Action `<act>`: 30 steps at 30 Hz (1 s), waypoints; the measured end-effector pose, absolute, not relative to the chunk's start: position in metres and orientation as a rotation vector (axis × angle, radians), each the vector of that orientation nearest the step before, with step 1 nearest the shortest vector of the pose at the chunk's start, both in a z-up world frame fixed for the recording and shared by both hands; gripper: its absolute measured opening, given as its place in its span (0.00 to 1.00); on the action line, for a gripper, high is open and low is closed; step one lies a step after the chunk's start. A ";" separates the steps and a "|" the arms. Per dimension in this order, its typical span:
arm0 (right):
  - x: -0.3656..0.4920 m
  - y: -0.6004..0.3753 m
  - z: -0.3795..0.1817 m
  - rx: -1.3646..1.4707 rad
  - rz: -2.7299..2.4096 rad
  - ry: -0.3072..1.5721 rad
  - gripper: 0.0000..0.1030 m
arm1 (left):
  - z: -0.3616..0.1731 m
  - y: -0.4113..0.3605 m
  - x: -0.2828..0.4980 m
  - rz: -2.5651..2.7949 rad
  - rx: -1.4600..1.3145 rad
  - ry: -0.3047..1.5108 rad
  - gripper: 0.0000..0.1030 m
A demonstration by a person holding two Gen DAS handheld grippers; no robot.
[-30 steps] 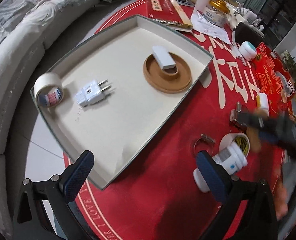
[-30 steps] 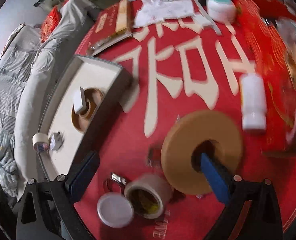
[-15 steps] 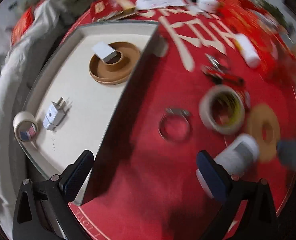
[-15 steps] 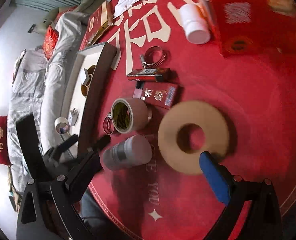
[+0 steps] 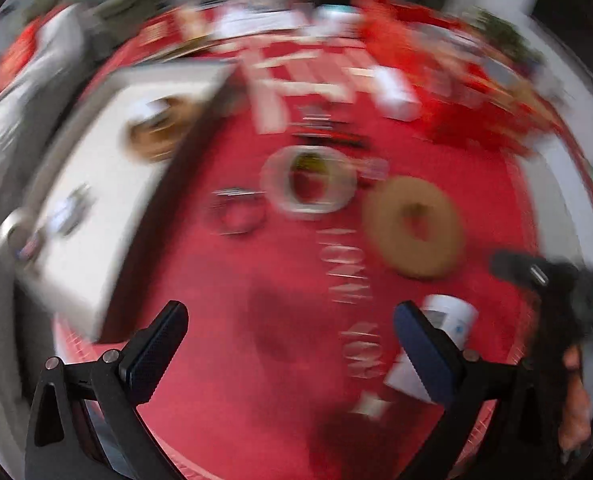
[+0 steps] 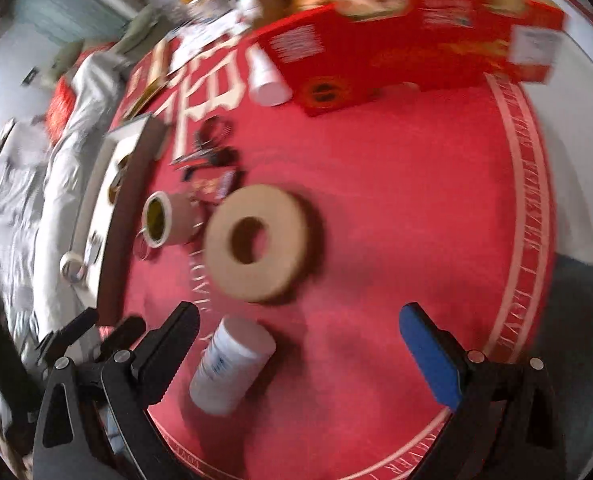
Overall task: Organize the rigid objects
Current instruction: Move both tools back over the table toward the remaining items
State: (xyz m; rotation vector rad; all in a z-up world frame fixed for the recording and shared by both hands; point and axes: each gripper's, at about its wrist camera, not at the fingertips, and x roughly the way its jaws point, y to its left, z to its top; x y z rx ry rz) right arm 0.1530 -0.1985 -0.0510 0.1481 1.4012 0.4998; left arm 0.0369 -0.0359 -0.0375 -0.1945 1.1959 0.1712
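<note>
A tan cardboard ring lies flat on the red tablecloth, also in the left wrist view. A white bottle lies on its side near my right gripper's left finger; it shows by my left gripper's right finger. A tape roll and a metal hose clamp lie beside the white tray, which holds a brown ring, a plug and small tape. My left gripper and right gripper are open and empty above the cloth.
Red boxes and a second white bottle stand at the far side. Small red packets and metal tools lie between tray and ring. A grey sofa lies beyond the table's left edge. The left wrist view is blurred.
The right gripper let go of the tan ring, which now lies on the cloth, and pulled back. The left gripper swung right from over the tray toward the table's middle.
</note>
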 end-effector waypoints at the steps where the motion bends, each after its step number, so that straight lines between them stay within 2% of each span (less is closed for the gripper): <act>1: 0.154 -0.206 -0.051 0.165 0.475 1.396 0.98 | -0.038 -0.051 0.038 0.104 -0.173 1.195 1.00; 7: 0.162 -0.257 -0.055 0.301 0.371 1.404 0.98 | -0.059 -0.132 0.050 -0.136 -0.007 1.225 1.00; 12: 0.157 -0.257 -0.052 0.243 0.381 1.386 0.98 | -0.082 -0.136 0.052 0.024 0.112 1.261 1.00; 17: 0.153 -0.253 -0.053 0.222 0.415 1.380 0.98 | -0.094 -0.082 0.042 0.119 -0.050 1.299 1.00; 22: 0.152 -0.246 -0.059 0.194 0.421 1.398 0.98 | -0.096 -0.081 0.039 0.160 -0.101 1.344 1.00; 30: 0.149 -0.256 -0.055 0.248 0.438 1.378 0.98 | -0.055 -0.101 0.021 -0.150 -0.196 1.203 1.00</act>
